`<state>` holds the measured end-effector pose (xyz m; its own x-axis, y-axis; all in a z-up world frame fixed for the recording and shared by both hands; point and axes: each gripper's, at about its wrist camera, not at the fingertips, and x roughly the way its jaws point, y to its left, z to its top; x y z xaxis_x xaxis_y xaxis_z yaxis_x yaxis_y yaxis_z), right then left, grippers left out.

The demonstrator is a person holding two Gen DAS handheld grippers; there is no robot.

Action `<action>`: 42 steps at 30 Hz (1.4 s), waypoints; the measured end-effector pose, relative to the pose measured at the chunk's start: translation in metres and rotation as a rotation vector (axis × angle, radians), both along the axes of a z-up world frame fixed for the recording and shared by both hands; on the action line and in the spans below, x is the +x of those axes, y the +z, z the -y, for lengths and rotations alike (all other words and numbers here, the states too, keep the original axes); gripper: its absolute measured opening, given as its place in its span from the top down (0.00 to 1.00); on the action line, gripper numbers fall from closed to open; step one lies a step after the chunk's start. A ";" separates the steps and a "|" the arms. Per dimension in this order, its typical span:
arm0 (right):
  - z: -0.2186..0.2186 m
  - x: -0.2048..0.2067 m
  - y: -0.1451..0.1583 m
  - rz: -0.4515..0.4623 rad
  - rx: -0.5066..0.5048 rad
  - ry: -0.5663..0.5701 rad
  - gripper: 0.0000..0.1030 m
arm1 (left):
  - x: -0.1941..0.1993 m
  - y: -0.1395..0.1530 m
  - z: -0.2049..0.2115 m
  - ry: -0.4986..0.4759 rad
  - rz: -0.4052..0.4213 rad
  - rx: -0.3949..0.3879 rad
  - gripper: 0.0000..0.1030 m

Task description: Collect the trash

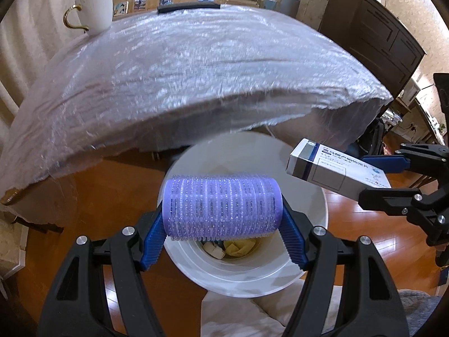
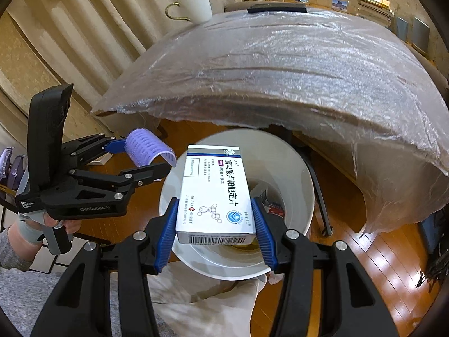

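Observation:
My left gripper (image 1: 223, 238) is shut on a purple hair roller (image 1: 221, 206), held by its two ends above a white trash bin (image 1: 306, 205) on the floor. The bin holds yellow and white scraps. My right gripper (image 2: 214, 230) is shut on a white and blue medicine box (image 2: 214, 191), held over the same bin (image 2: 291, 168). In the left wrist view the box (image 1: 331, 168) and right gripper (image 1: 376, 177) come in from the right. In the right wrist view the left gripper (image 2: 140, 160) with the roller (image 2: 146, 147) is at the left, beside the bin's rim.
A table covered with clear plastic sheet (image 1: 196, 70) stands just behind the bin. A white cup with a gold handle (image 1: 94, 9) and a dark flat object (image 1: 188, 8) stand on it. Books, photo cards and a dark cabinet (image 1: 373, 36) are behind. White cloth (image 2: 202, 300) lies below the bin.

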<state>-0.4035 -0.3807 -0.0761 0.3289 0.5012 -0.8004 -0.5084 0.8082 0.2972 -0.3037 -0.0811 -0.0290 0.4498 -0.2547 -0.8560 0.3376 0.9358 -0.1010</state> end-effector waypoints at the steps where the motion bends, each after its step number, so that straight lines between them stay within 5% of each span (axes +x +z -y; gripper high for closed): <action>1: -0.003 0.001 -0.002 0.001 -0.008 -0.002 0.51 | 0.001 -0.003 0.000 0.000 -0.004 0.004 0.31; 16: -0.025 0.019 -0.040 -0.050 -0.066 -0.041 0.51 | 0.017 -0.044 0.004 -0.018 -0.070 0.047 0.31; 18: -0.026 0.021 -0.043 -0.056 -0.060 -0.042 0.49 | 0.019 -0.045 0.003 -0.036 -0.071 0.005 0.24; 19: -0.025 0.023 -0.044 -0.055 -0.053 -0.051 0.39 | 0.019 -0.045 0.003 -0.042 -0.072 -0.008 0.08; 20: -0.023 0.024 -0.043 -0.052 -0.042 -0.072 0.32 | 0.020 -0.046 0.002 -0.047 -0.071 -0.027 0.03; 24: -0.018 0.026 -0.039 -0.047 -0.028 -0.111 0.26 | 0.022 -0.045 -0.001 -0.010 -0.048 -0.015 0.03; 30: 0.007 0.028 0.016 0.040 0.045 -0.174 0.26 | 0.014 0.008 -0.011 0.009 0.048 -0.046 0.03; 33: 0.020 0.042 0.058 0.159 0.026 -0.220 0.10 | 0.018 0.064 -0.020 0.036 0.198 -0.052 0.03; 37: 0.047 0.111 0.097 0.283 -0.007 -0.324 0.04 | 0.067 0.108 -0.039 0.140 0.324 -0.069 0.01; 42: 0.077 0.221 0.089 0.274 -0.104 -0.443 0.04 | 0.170 0.105 -0.057 0.269 0.349 -0.001 0.01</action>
